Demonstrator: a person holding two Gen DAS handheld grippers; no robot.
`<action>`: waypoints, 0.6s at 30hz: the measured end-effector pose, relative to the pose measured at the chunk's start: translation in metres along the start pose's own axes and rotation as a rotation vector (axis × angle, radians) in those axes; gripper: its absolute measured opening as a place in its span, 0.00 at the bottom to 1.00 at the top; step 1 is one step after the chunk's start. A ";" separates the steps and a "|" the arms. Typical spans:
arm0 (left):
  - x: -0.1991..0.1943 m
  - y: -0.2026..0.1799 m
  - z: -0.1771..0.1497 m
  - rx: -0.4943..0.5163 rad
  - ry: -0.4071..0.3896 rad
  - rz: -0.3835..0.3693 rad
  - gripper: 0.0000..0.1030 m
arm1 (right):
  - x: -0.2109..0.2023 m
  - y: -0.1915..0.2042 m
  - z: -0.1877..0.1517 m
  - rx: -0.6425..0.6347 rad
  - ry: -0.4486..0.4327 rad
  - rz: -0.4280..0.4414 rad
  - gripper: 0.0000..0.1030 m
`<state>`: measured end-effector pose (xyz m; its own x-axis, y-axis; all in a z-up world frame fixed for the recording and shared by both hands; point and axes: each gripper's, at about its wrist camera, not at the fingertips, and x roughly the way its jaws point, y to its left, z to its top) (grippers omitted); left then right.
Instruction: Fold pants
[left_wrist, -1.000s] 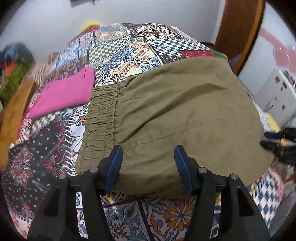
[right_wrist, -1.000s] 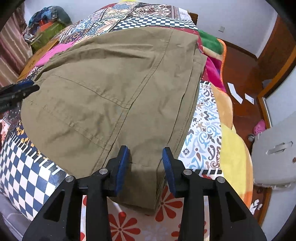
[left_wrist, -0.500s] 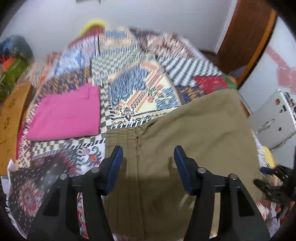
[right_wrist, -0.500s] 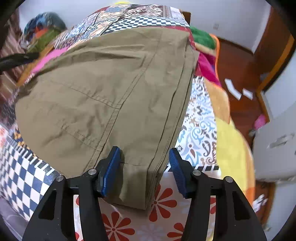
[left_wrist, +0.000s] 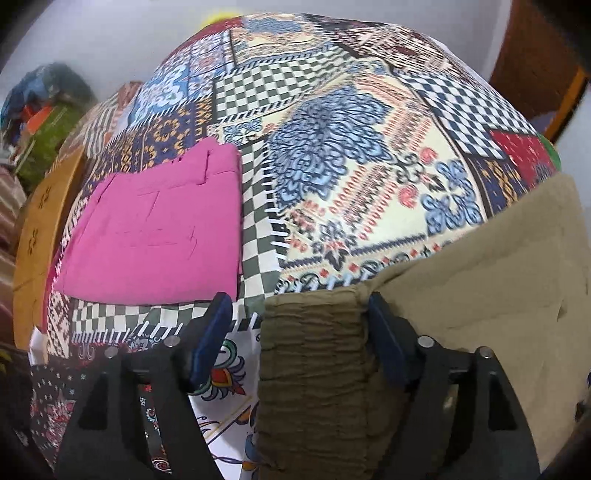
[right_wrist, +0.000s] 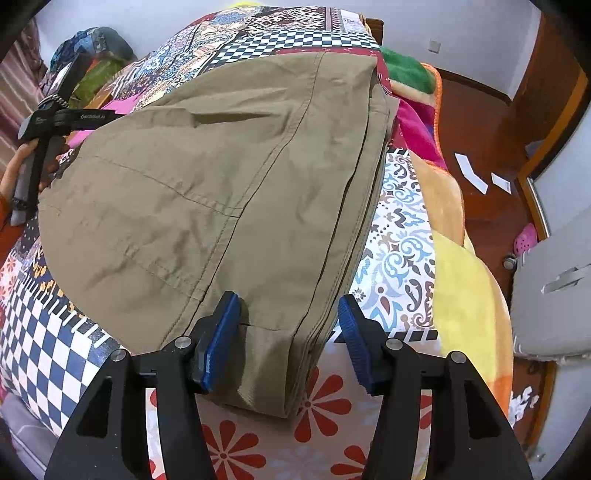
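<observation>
A pink cloth (left_wrist: 155, 229) lies far left on the bed (left_wrist: 332, 110). The left claw (left_wrist: 299, 328) is opening, the pants (right_wrist: 229, 192) waistband between its pads. At the pants' near right corner, the right claw (right_wrist: 290, 328) stands spread over the hem.

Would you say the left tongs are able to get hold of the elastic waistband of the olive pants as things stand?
Probably yes. The left tongs are opening and already straddle the gathered waistband, which lies between the pads with nothing on top. The folded pink garment lies clear to the side.
</observation>
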<state>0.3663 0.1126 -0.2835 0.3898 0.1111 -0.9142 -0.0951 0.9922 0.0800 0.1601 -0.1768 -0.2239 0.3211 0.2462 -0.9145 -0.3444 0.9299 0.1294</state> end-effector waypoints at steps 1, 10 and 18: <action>0.001 0.000 0.002 -0.001 -0.001 0.005 0.74 | 0.000 0.001 0.000 0.001 -0.001 -0.002 0.49; -0.042 0.000 -0.003 0.036 -0.094 0.022 0.74 | -0.008 -0.005 -0.005 0.011 0.001 -0.037 0.49; -0.124 0.027 -0.038 -0.037 -0.186 -0.103 0.85 | -0.028 0.008 0.000 -0.028 -0.045 -0.116 0.49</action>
<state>0.2804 0.1231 -0.1830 0.5614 0.0211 -0.8273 -0.0787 0.9965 -0.0280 0.1480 -0.1760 -0.1969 0.3990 0.1497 -0.9047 -0.3272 0.9449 0.0120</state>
